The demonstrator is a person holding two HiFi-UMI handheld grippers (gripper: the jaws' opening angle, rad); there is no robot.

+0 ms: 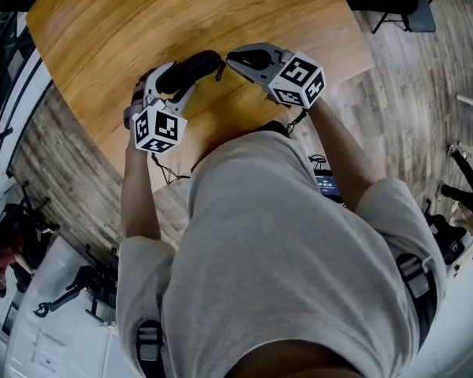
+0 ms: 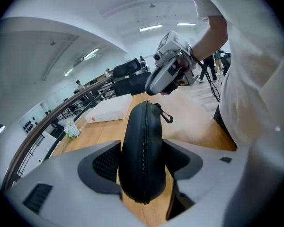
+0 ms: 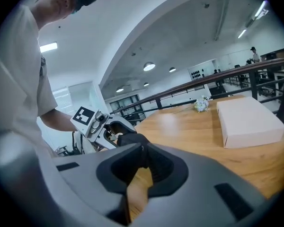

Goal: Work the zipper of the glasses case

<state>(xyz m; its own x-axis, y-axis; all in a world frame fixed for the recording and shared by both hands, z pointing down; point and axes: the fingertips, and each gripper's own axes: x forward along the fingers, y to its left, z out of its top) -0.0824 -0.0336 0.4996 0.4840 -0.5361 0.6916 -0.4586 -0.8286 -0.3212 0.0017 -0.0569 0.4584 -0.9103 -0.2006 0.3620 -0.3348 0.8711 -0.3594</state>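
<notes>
A: Where's the black oval zippered glasses case (image 2: 143,143)?

B: Clamped in the left gripper (image 1: 178,83), above the wooden table (image 1: 94,38). The right gripper (image 1: 232,57) is pinched shut at its end. Hold the case firm and draw along the seam.
</notes>
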